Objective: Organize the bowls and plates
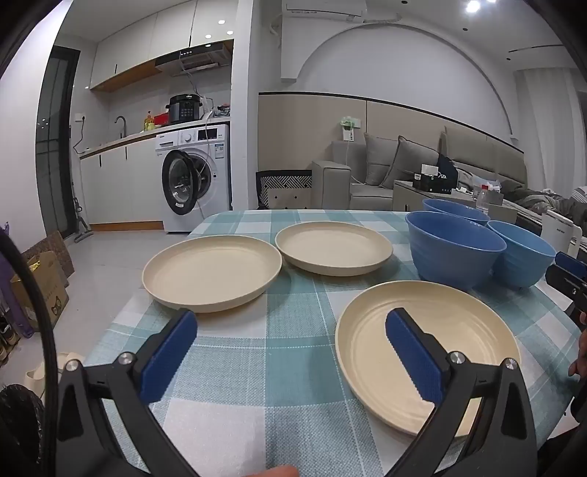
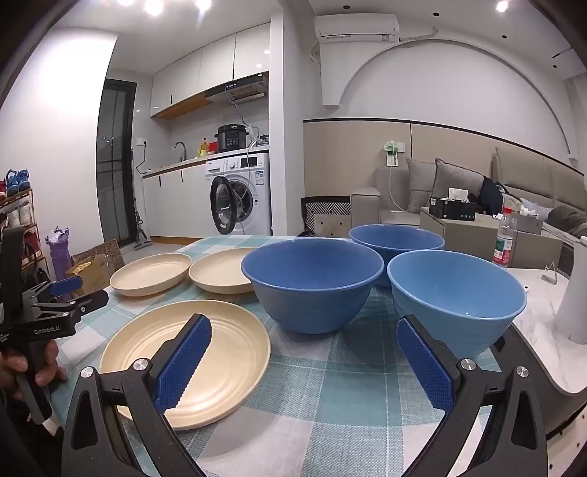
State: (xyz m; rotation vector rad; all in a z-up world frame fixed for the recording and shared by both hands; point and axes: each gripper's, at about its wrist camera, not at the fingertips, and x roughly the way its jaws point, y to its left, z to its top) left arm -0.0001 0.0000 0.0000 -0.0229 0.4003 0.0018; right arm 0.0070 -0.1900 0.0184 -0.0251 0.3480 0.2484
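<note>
Black left gripper [image 2: 68,286] marked "GenRobot.AI" and right gripper [image 2: 304,357] hold jaws spread, empty.

This is a home, a small flat where kitchen and living room share one space. At the left of the frame a kitchen counter [image 1: 121,141] has a tap [image 1: 121,123], white cupboards [image 1: 146,40] above and a washing machine [image 1: 196,176] built in, with a pressure cooker [image 1: 185,108] on top. At the right stands a grey sofa [image 1: 385,172] with cushions [image 1: 411,157]. An air conditioner [image 2: 357,25] hangs high on the wall. In the foreground a table with a checked cloth [image 1: 293,330] carries plates [image 1: 212,271] and bowls [image 1: 455,253]. A shoe rack [image 2: 16,205] is at the far left.
</note>
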